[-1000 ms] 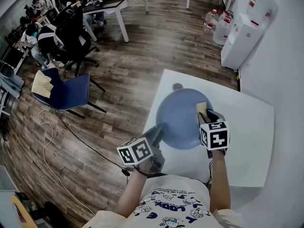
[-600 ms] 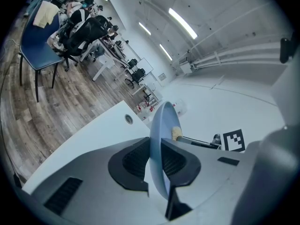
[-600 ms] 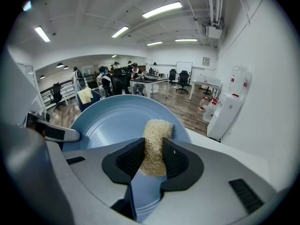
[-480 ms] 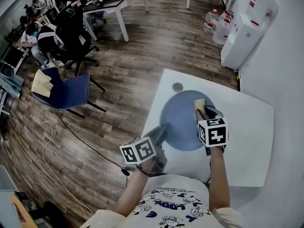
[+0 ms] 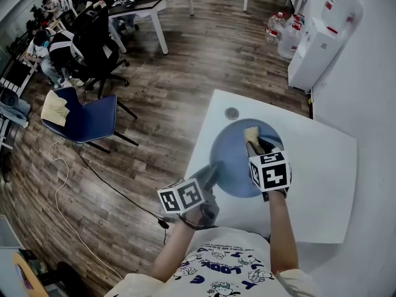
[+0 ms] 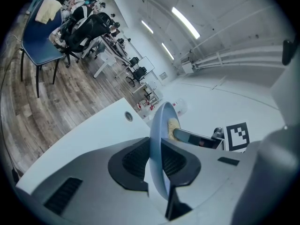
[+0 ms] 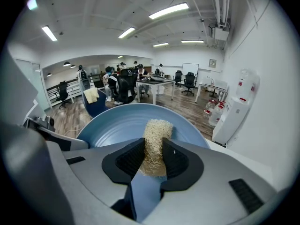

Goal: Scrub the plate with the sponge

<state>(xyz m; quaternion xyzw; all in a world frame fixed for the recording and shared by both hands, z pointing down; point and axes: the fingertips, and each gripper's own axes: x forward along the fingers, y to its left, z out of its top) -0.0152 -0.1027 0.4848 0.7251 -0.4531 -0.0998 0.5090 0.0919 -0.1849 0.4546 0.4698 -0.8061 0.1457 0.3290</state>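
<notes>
A round blue plate (image 5: 232, 156) is held tilted over the white table (image 5: 322, 166). My left gripper (image 5: 207, 177) is shut on the plate's near-left rim; in the left gripper view the plate (image 6: 158, 144) stands edge-on between the jaws. My right gripper (image 5: 255, 146) is shut on a pale yellow fibrous sponge (image 5: 251, 133), which presses on the plate's inner face near its far rim. In the right gripper view the sponge (image 7: 153, 144) sits pinched between the black pads with the plate (image 7: 112, 125) behind it. The sponge (image 6: 173, 124) also shows against the plate in the left gripper view.
A small round grommet (image 5: 231, 112) sits in the table near its far-left corner. A blue chair (image 5: 86, 116) with a yellow cloth stands on the wood floor to the left. A water dispenser (image 5: 315, 45) and bottles stand by the far wall. People sit at desks at the far left.
My right gripper and the sponge have slid leftward across the plate's far part. The plate and my left gripper have shifted slightly to the right.
</notes>
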